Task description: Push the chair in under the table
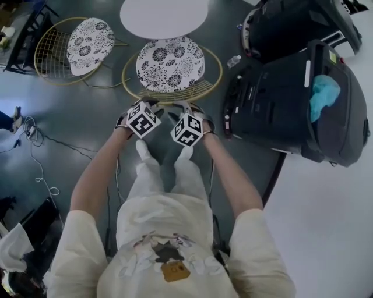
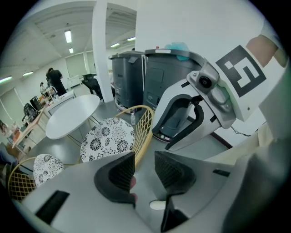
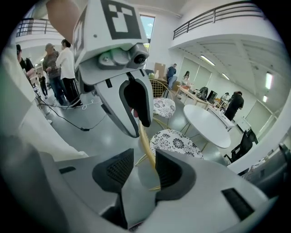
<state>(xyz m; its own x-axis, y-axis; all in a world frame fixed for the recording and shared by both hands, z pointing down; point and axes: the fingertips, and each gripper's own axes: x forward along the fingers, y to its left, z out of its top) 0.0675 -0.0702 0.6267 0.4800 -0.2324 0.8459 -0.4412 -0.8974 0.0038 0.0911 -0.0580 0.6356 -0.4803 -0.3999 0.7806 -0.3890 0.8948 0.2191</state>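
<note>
The chair [image 1: 170, 64] has a black-and-white floral cushion and a gold wire rim, and it stands just short of the round white table [image 1: 163, 14]. Both grippers sit at its near rim. My left gripper [image 1: 152, 106] is open; in the left gripper view [image 2: 144, 170] the wire back [image 2: 143, 127] runs down beside the left pad without being pinched. My right gripper [image 1: 185, 109] is open too. In the right gripper view [image 3: 144, 172] the gold rim [image 3: 146, 150] passes between the jaws, along the right pad, with a gap to the left one.
A second floral chair [image 1: 87, 43] stands left of the table. Large black bins [image 1: 297, 99] crowd the right side. Cables [image 1: 35, 151] trail over the grey floor at left. People stand at desks in the background [image 3: 59, 68].
</note>
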